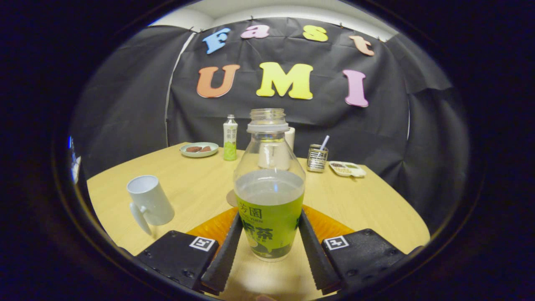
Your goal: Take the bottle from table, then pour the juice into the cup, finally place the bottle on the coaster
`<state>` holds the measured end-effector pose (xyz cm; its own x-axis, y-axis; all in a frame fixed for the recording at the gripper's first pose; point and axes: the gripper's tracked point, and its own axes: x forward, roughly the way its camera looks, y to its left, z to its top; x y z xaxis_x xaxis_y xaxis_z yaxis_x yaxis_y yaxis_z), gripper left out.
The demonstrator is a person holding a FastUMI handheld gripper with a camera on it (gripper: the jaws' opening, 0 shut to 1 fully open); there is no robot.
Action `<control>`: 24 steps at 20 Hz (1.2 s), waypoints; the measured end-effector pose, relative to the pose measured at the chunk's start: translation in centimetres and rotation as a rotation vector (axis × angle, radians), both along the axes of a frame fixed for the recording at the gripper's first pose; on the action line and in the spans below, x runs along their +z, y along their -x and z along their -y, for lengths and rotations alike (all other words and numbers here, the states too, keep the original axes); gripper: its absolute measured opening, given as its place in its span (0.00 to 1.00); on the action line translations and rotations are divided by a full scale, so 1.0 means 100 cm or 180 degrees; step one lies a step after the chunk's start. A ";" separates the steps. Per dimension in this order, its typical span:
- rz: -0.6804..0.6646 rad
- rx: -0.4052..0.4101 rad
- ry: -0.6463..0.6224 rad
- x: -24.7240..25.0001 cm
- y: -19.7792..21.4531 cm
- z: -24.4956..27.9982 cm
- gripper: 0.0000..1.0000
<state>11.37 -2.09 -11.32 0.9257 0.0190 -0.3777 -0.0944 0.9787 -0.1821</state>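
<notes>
Wooden table (355,200) bears two bottles, one cup (149,201); gripper (269,234) seemingly grasping the open bottle (269,196).

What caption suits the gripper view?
Tongs grip the open juice bottle upright above the table, white cup alongside.

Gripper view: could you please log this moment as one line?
gripper: shut on bottle | bottle: uncapped, upright | cup: left | coaster: behind bottle

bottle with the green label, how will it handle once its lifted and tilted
The bottle has no cap and looks about half full, so the liquid will likely slosh and spill on a fast tilt. Its thin clear plastic may flex under squeeze. The gripper presses its lower labelled part on both sides, so it may feel slightly top-heavy.
</notes>
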 end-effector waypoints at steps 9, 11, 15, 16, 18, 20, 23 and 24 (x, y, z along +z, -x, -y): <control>0.0262 0.0316 0.1619 0.019 -0.020 -0.040 0.80; 0.0322 0.0328 0.1921 0.019 -0.025 -0.048 0.80; 0.0328 0.0406 0.2342 0.015 -0.032 -0.064 0.80; 0.0311 0.0405 0.2398 0.013 -0.034 -0.065 0.80; 0.0369 0.0456 0.2623 0.017 -0.033 -0.075 0.79; 0.0456 0.0472 0.2850 0.024 -0.033 -0.081 0.79; 0.0562 0.0466 0.3164 0.037 -0.041 -0.085 0.79; 0.0600 0.0458 0.3269 0.041 -0.044 -0.087 0.79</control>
